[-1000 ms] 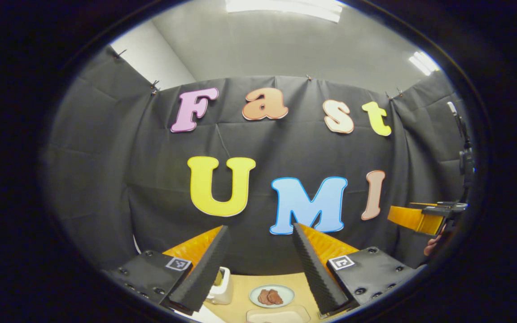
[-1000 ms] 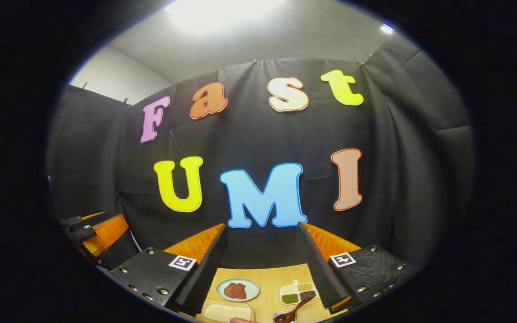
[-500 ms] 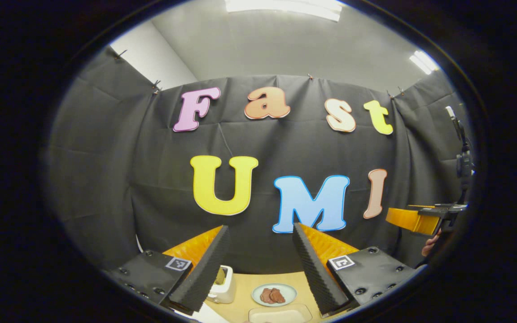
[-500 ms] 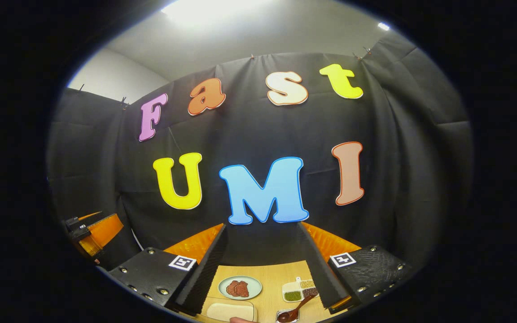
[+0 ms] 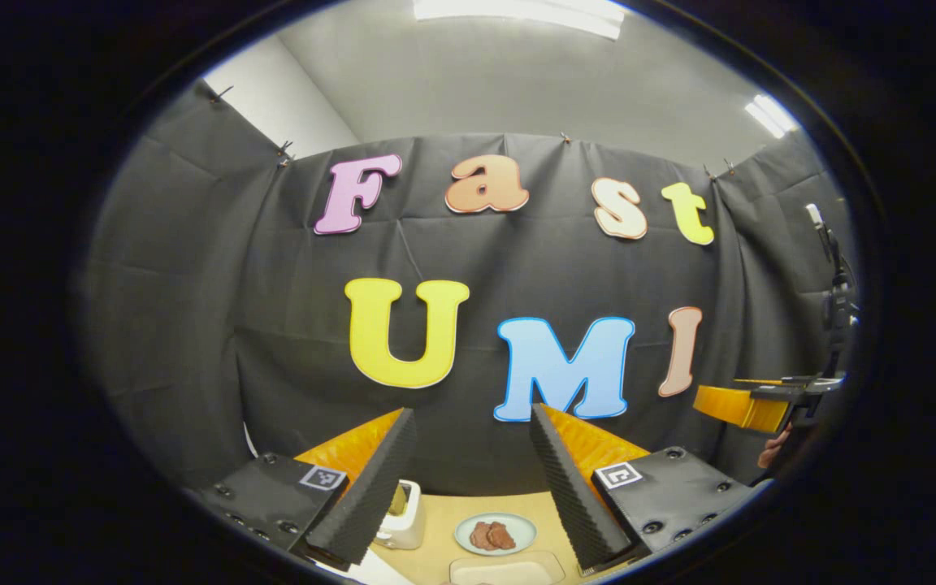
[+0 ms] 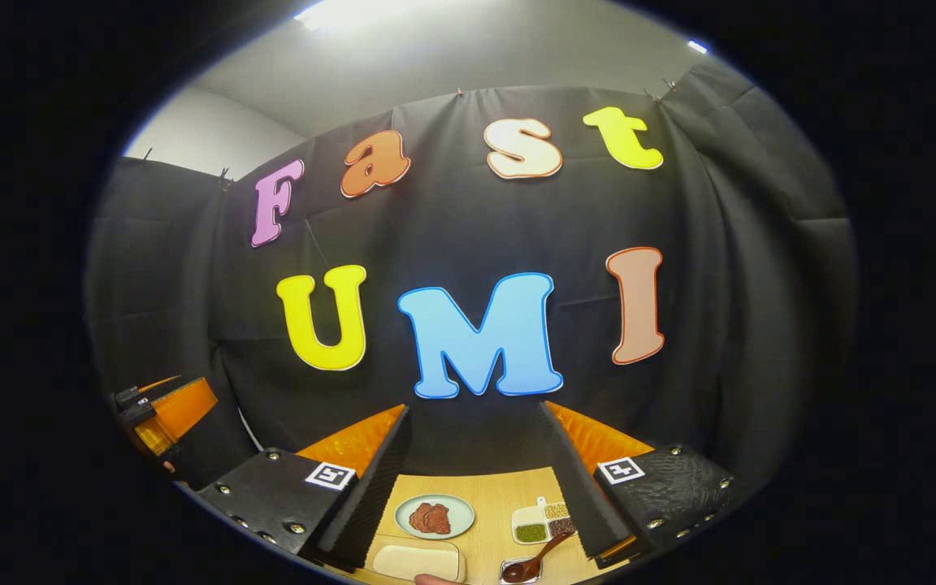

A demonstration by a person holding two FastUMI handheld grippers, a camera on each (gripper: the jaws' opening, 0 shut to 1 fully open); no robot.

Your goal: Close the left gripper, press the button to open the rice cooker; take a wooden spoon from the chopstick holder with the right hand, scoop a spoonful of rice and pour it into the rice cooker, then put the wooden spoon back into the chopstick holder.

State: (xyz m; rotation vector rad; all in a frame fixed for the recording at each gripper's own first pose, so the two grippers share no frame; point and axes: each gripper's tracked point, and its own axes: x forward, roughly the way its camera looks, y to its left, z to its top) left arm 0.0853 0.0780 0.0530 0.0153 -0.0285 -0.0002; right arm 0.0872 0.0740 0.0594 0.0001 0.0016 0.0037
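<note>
My left gripper [image 5: 472, 414] is held high and level, facing the booth's back wall, open with nothing between its fingers. Under it, a white container [image 5: 403, 520] stands on the wooden table [image 5: 444, 520], partly hidden by one finger [image 5: 370, 487]. My right gripper [image 6: 474, 410] is also raised and open, holding nothing. Far below it a brown spoon [image 6: 535, 561] lies in a small dish [image 6: 514, 573] near the table's front edge. The left gripper view has the right gripper [image 5: 748, 406] off at its right edge. The left gripper [image 6: 163, 410] sits at the left edge of the right gripper view.
A round plate [image 6: 434, 517] with brown meat sits mid-table, also seen as the plate [image 5: 494, 534] in the left gripper view. A divided dish of grains [image 6: 543, 522] lies right of it. A pale rectangular tray [image 6: 418, 561] lies in front. A fingertip [image 6: 434, 580] pokes in at the bottom.
The right gripper view has tipped slightly downward, so more of the table shows. In the left gripper view the right gripper has sunk a little. Both stay open.
</note>
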